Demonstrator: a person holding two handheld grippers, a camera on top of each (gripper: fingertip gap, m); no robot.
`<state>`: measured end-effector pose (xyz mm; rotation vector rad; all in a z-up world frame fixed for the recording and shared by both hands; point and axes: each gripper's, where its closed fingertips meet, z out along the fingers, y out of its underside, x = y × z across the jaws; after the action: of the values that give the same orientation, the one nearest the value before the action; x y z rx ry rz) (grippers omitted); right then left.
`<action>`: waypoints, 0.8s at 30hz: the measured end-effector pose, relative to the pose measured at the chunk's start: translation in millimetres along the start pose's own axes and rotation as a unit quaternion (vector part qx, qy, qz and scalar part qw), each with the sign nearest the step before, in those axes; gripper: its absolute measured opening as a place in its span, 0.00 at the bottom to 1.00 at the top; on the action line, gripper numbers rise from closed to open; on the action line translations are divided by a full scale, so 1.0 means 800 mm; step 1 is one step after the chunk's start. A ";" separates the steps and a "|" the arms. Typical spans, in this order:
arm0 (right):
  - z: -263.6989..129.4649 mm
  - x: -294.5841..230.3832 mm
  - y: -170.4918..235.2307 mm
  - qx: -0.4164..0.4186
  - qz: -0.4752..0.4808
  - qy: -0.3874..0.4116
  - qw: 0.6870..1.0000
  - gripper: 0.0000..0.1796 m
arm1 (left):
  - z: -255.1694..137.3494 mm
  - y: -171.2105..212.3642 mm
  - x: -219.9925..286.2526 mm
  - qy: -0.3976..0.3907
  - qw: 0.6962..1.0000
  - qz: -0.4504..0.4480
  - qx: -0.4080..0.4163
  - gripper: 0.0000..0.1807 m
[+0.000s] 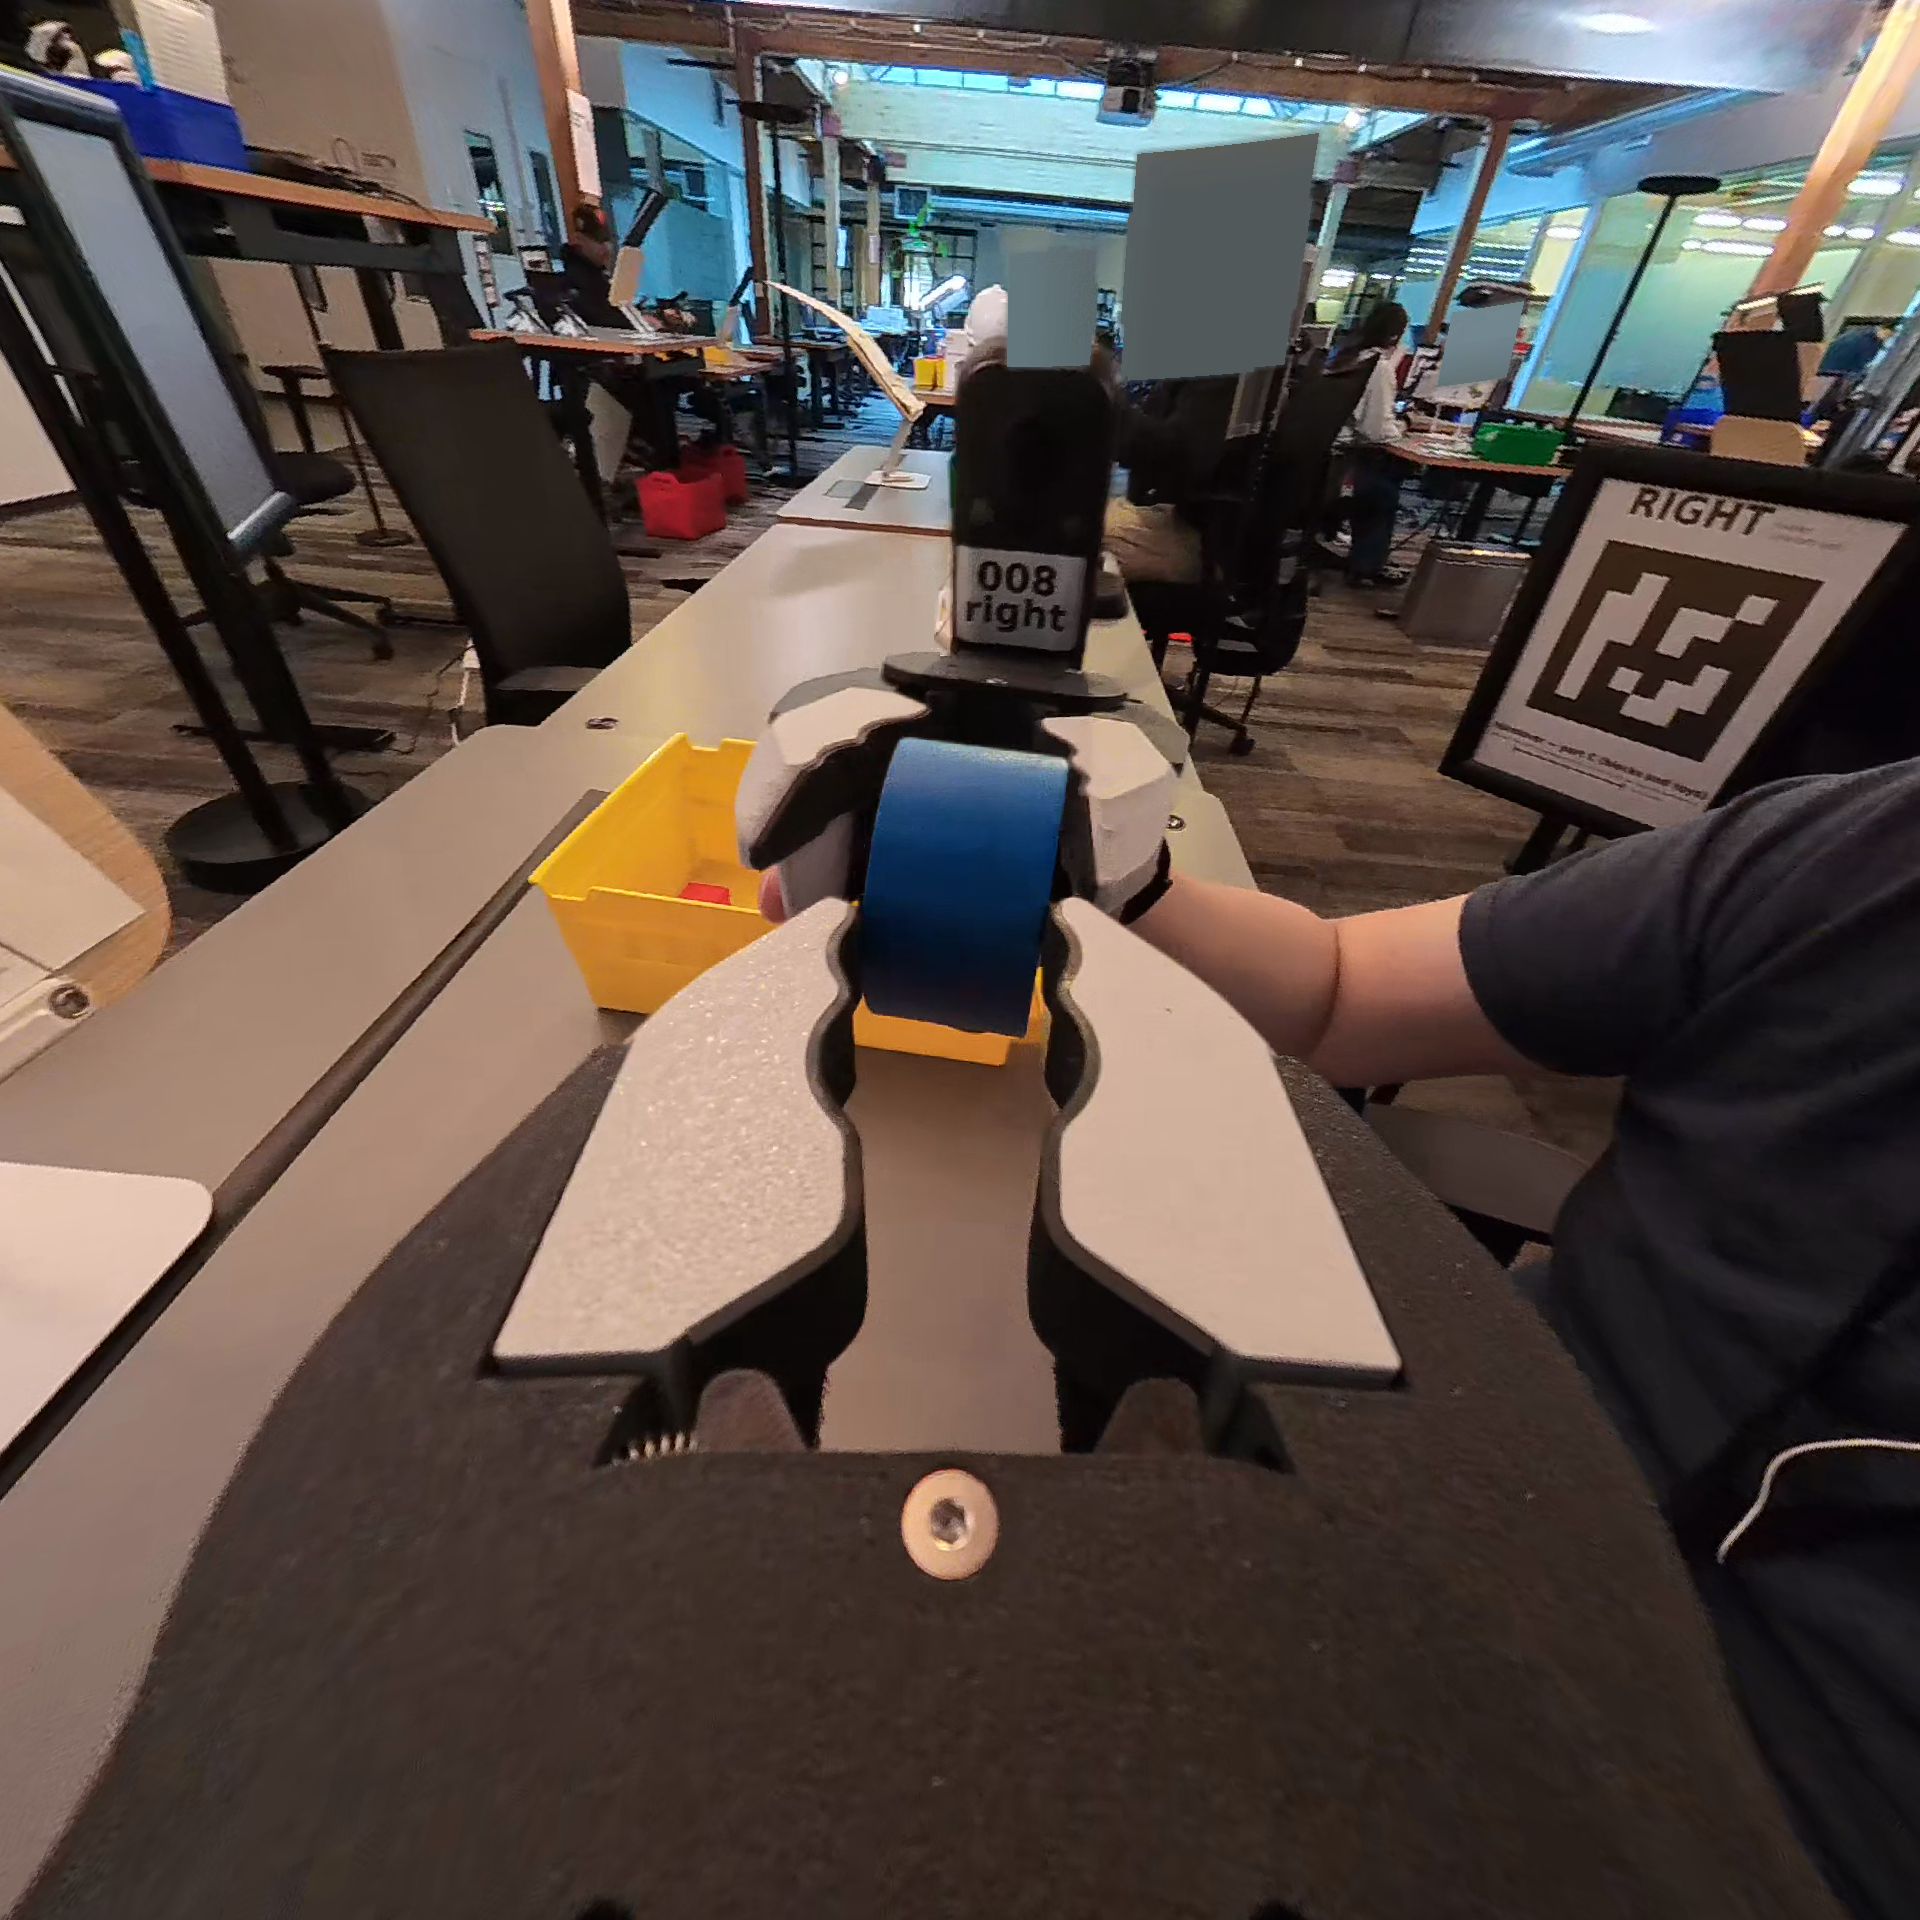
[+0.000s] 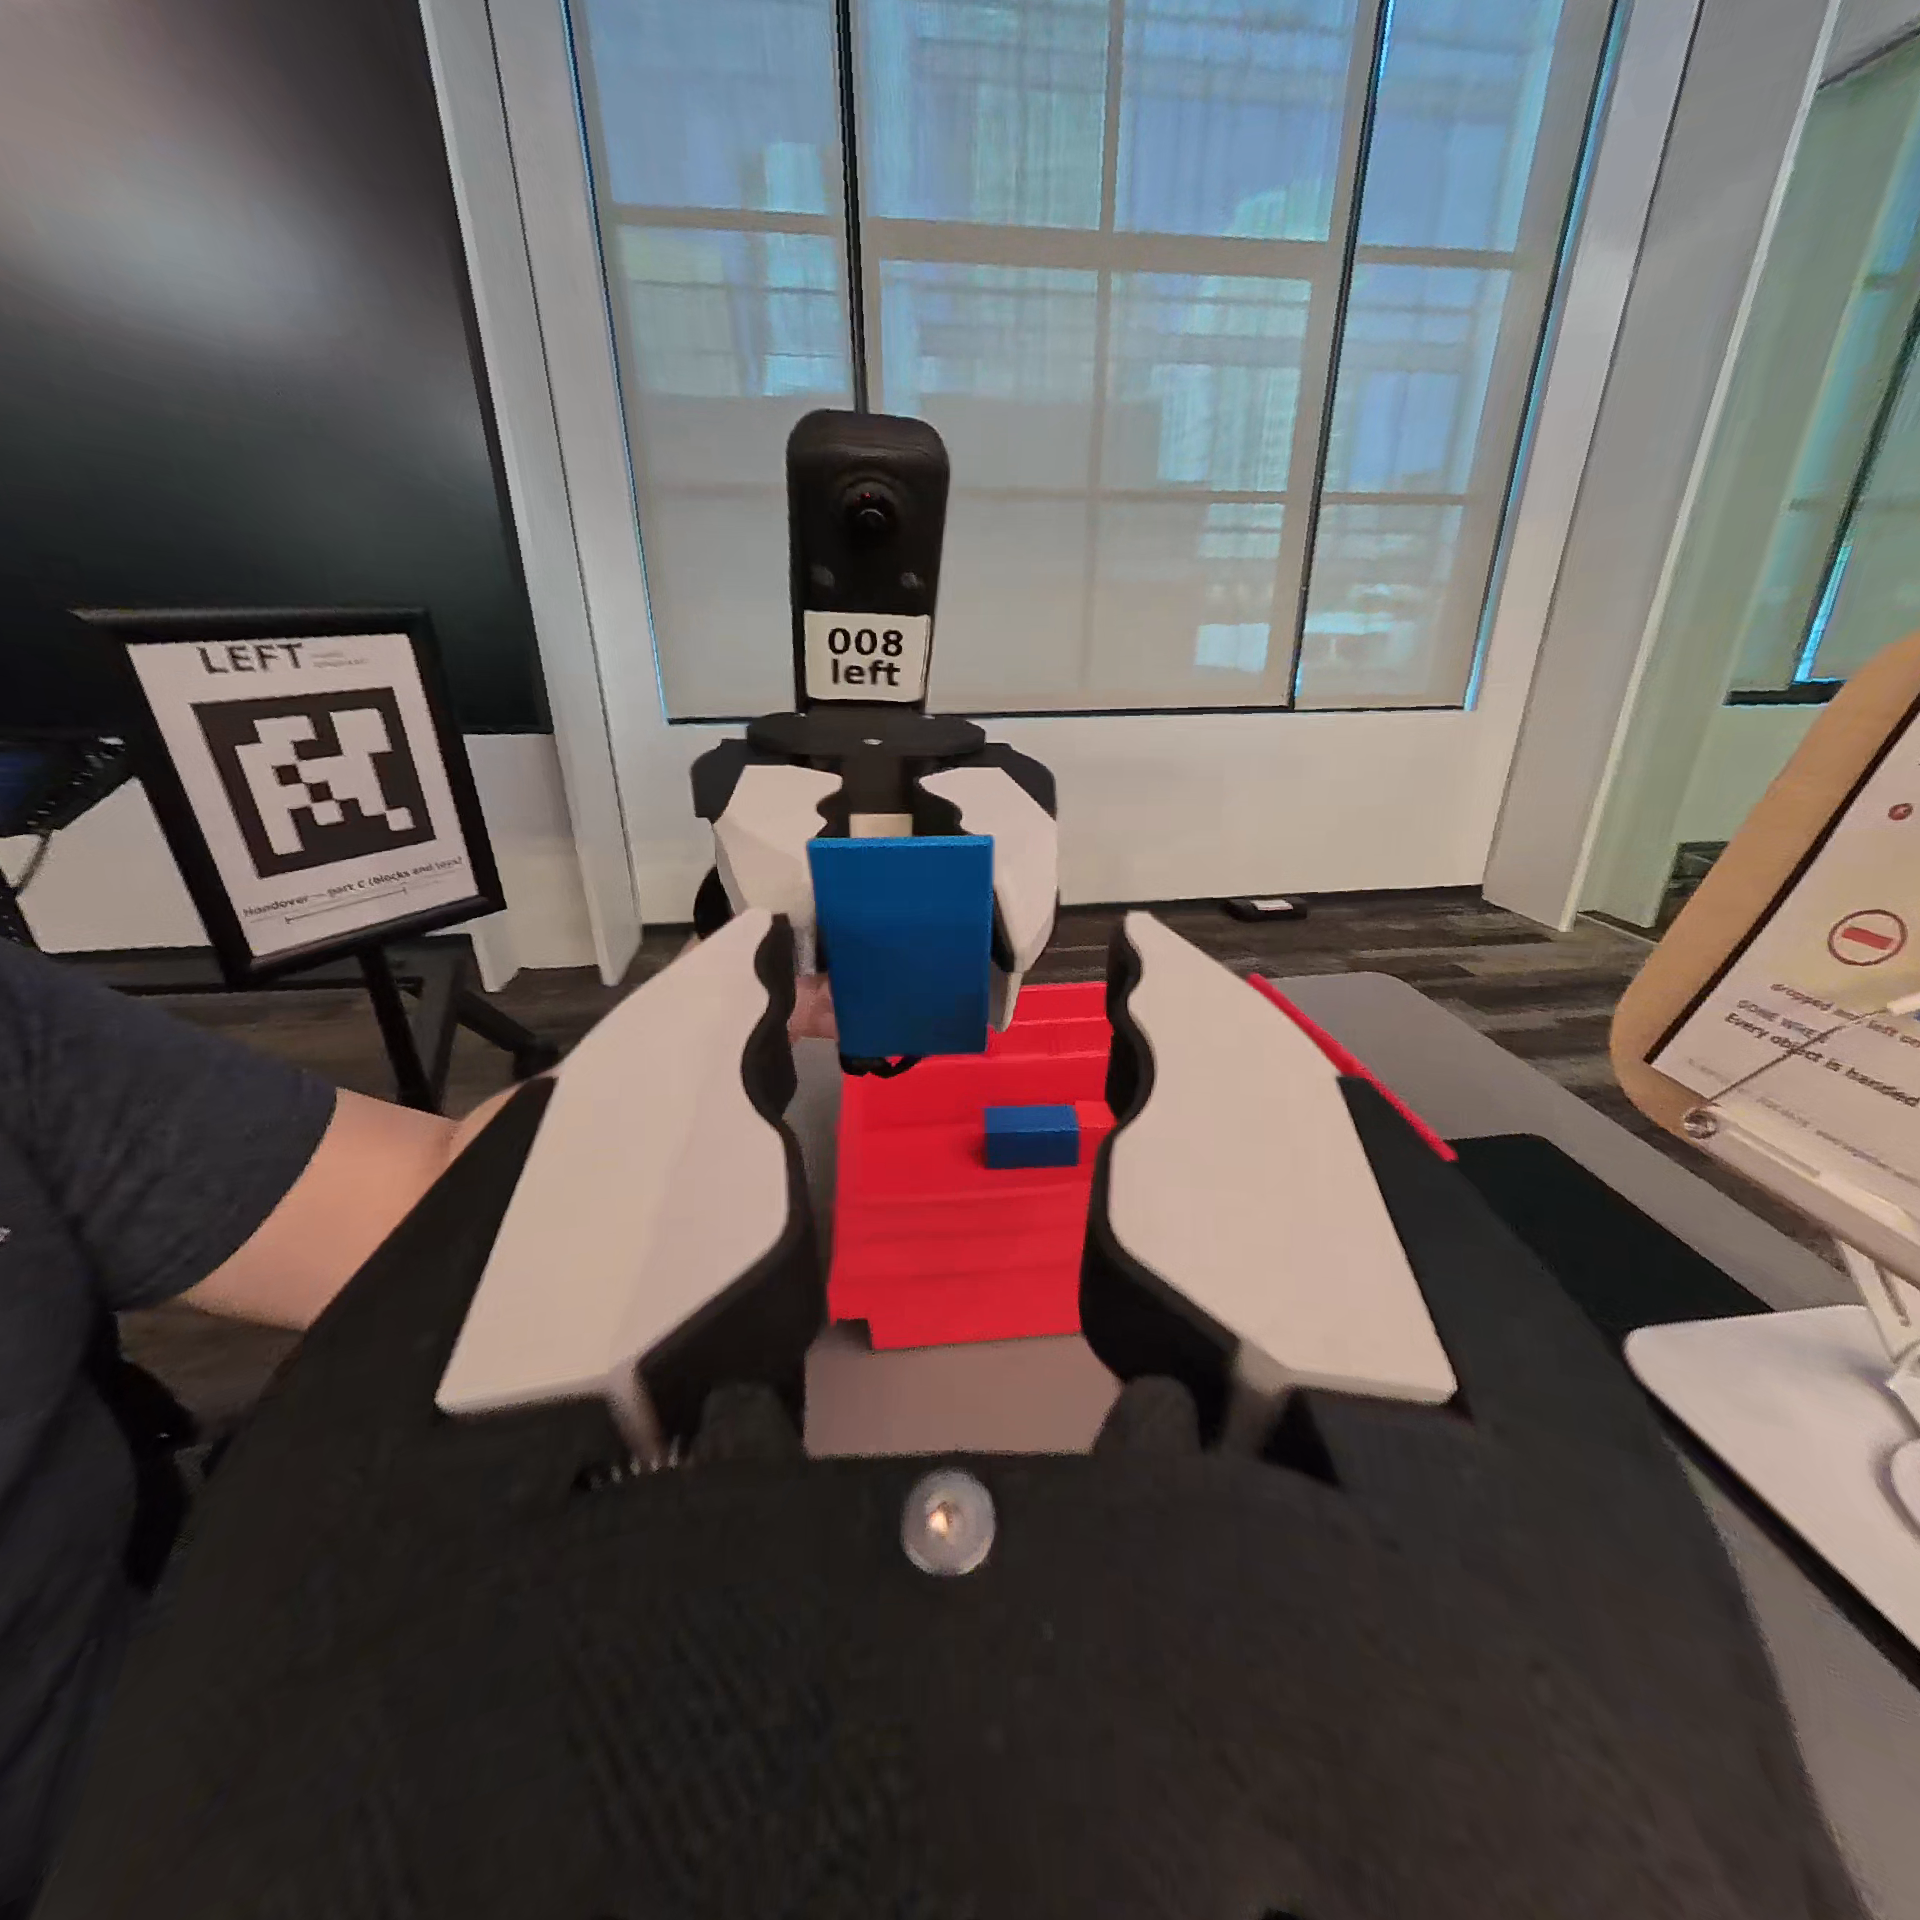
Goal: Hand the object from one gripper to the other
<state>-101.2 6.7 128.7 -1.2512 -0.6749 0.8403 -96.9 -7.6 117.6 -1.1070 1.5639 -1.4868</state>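
A blue block (image 1: 961,883) with a rounded top is held upright in the air over the table. My left gripper (image 1: 951,935) is shut on its lower part, one fingertip on each side. My right gripper (image 1: 961,873) faces the left one with its jaws spread wide on either side of the block, apart from it. In the right wrist view the block (image 2: 902,940) shows as a flat blue rectangle pinched in the left gripper (image 2: 904,977). It sits just beyond the tips of my open right gripper (image 2: 951,935).
A yellow bin (image 1: 644,935) holding a red piece (image 1: 707,891) stands on the grey table (image 1: 312,1039). A red tray (image 2: 935,1247) holds a small blue block (image 2: 1029,1132). Framed marker signs (image 1: 1683,644) (image 2: 312,790) stand beside the table. A board on a stand (image 2: 1787,935) is at the right. A person's arm (image 1: 1299,977) reaches in.
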 end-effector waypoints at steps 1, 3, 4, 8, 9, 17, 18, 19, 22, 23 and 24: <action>0.000 -0.002 -0.001 0.004 0.010 -0.009 1.000 0.31 | 0.000 -0.001 0.002 0.005 1.000 0.001 0.002 0.18; 0.000 -0.010 -0.005 0.018 0.032 -0.035 0.999 0.24 | 0.001 -0.001 0.005 0.012 1.000 0.004 0.004 0.18; 0.000 -0.013 -0.006 0.024 0.044 -0.048 0.998 0.23 | 0.001 0.000 0.006 0.012 1.000 0.004 0.000 0.18; 0.003 -0.014 -0.003 0.026 0.056 -0.055 0.997 0.22 | 0.005 0.002 0.004 0.002 1.000 0.007 -0.008 0.18; 0.003 -0.014 -0.003 0.024 0.048 -0.050 0.997 0.22 | 0.005 0.003 0.004 0.000 1.000 0.006 -0.011 0.18; 0.002 -0.016 -0.006 0.017 0.042 -0.051 0.998 0.19 | 0.007 -0.001 0.009 0.007 1.000 -0.014 -0.004 0.20; 0.000 -0.014 -0.007 0.019 0.049 -0.051 0.997 0.19 | 0.007 -0.002 0.009 0.008 1.000 -0.018 -0.001 0.23; -0.003 -0.013 -0.010 0.023 0.054 -0.052 0.997 0.19 | 0.006 -0.003 0.009 0.006 1.000 -0.020 -0.001 0.26; -0.026 -0.001 -0.033 0.028 0.028 -0.024 0.999 0.19 | -0.011 -0.010 0.006 -0.014 1.000 -0.015 -0.004 0.30; -0.041 0.007 -0.041 0.014 0.002 0.000 1.000 0.19 | -0.022 -0.016 0.004 -0.027 1.000 -0.009 0.003 0.28; -0.059 0.021 -0.045 -0.020 -0.027 0.036 0.999 0.19 | -0.035 -0.022 0.001 -0.044 0.999 -0.003 0.009 0.27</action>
<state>-46.8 -7.5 154.4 -1.2884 -0.6684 0.7379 -120.4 2.9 138.1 -1.1520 1.4850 -1.4355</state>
